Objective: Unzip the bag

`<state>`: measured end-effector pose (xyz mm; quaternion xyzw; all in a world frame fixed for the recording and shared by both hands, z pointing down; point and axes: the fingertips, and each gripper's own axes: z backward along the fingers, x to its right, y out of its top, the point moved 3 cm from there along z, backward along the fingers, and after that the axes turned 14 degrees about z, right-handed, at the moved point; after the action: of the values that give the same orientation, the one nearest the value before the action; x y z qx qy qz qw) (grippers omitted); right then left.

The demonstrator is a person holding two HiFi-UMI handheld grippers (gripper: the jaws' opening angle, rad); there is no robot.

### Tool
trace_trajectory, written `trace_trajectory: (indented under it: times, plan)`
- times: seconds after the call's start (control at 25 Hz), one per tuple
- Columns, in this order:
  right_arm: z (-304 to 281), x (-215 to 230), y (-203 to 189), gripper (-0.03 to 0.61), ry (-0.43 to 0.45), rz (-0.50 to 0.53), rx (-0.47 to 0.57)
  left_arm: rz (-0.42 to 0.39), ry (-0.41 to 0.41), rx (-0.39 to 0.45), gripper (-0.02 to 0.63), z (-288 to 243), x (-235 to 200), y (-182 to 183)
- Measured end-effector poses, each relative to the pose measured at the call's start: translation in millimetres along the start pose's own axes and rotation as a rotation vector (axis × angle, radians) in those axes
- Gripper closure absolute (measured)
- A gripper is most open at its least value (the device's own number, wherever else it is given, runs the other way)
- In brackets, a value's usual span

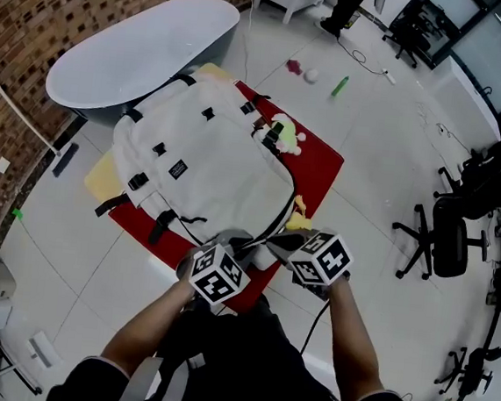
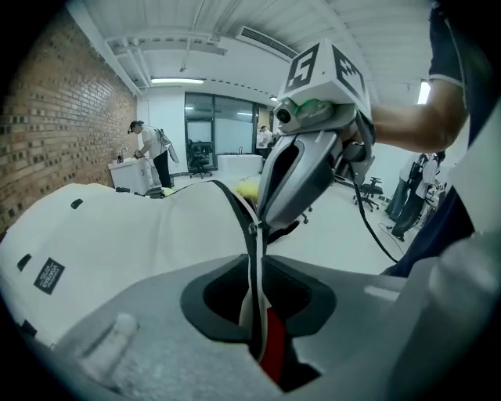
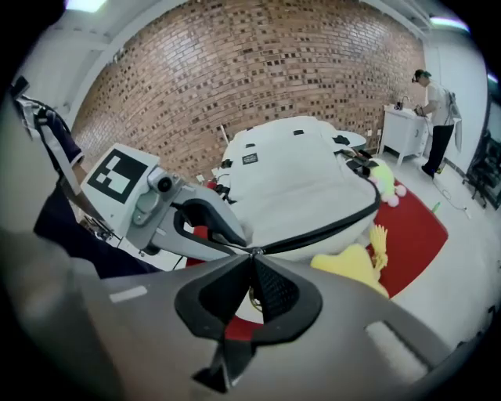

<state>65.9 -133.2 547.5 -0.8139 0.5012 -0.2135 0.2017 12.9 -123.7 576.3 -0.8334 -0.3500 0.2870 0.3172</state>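
A white backpack (image 1: 202, 155) lies flat on a red mat (image 1: 320, 162) on the floor. Its black zipper (image 3: 329, 225) curves along the right side to the near corner. Both grippers meet at that corner. My right gripper (image 3: 252, 255) is shut on the small metal zipper pull (image 2: 252, 227), at the end of the zipper line. My left gripper (image 2: 254, 313) is shut on the bag's edge beside the zipper, where a strip of white fabric and dark zipper tape (image 2: 252, 274) runs up between its jaws. In the head view the left gripper (image 1: 229, 242) and right gripper (image 1: 277, 242) are almost touching.
A yellow plush toy (image 1: 299, 216) lies by the bag's right side, and a green and pink toy (image 1: 283, 135) near its top. A white bathtub (image 1: 142, 44) stands behind the bag along the brick wall. Office chairs (image 1: 446, 232) are at the right. A person (image 3: 434, 117) stands at a far counter.
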Motion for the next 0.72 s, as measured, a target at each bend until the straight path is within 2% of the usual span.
trace_trajectory:
  times: [0.24,0.36,0.56,0.72]
  plan:
    - [-14,-17,-3,0.558,0.038,-0.032,0.039,-0.086,0.04,0.02,0.529,9,0,-12]
    - [-14,-15,-3,0.558,0.021,-0.028,0.039,-0.129,0.063,-0.011,0.502,24,-7,-31]
    - [-13,-14,-1,0.558,-0.005,-0.044,0.044,-0.159,0.057,-0.065,0.491,50,-26,-69]
    - [-13,-15,1,0.56,-0.033,-0.058,0.042,-0.217,0.064,-0.075,0.492,49,-35,-78]
